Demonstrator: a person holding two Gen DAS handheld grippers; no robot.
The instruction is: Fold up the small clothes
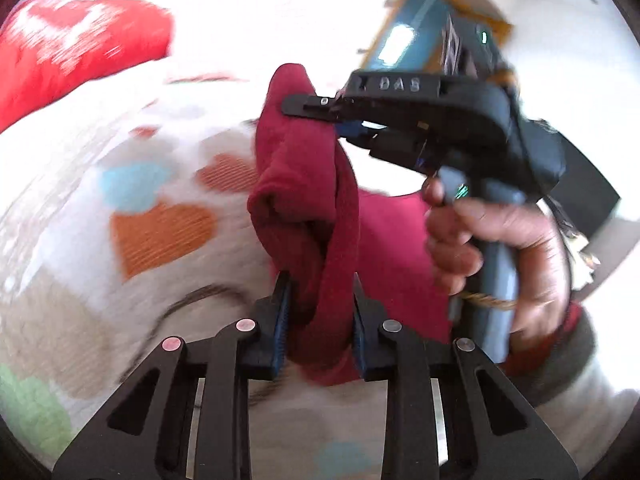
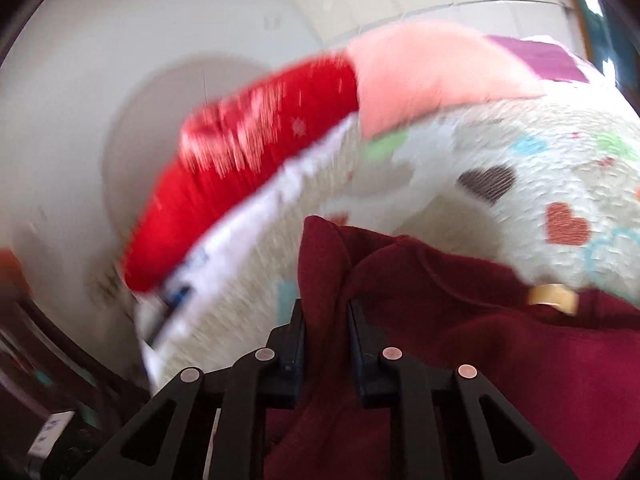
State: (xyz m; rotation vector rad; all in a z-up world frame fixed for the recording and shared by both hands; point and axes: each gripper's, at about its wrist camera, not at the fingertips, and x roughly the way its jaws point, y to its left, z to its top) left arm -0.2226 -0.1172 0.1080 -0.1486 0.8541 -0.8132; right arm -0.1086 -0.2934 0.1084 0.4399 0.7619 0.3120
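Note:
A dark red garment [image 1: 304, 200] hangs bunched between both grippers above a white blanket with coloured hearts [image 1: 160, 232]. My left gripper [image 1: 320, 284] is shut on a fold of the garment. In the left wrist view the right gripper [image 1: 320, 108] comes in from the right, held by a hand, and is shut on the garment's upper end. In the right wrist view my right gripper [image 2: 326, 308] is shut on a peak of the dark red garment [image 2: 460, 320], which spreads to the lower right. Both views are motion-blurred.
A bright red cloth with white pattern [image 1: 80, 44] lies at the blanket's far edge; it also shows in the right wrist view [image 2: 248, 168], next to a pink cloth [image 2: 432, 72] and a purple one [image 2: 540, 60]. A framed dark panel [image 1: 420, 36] stands behind.

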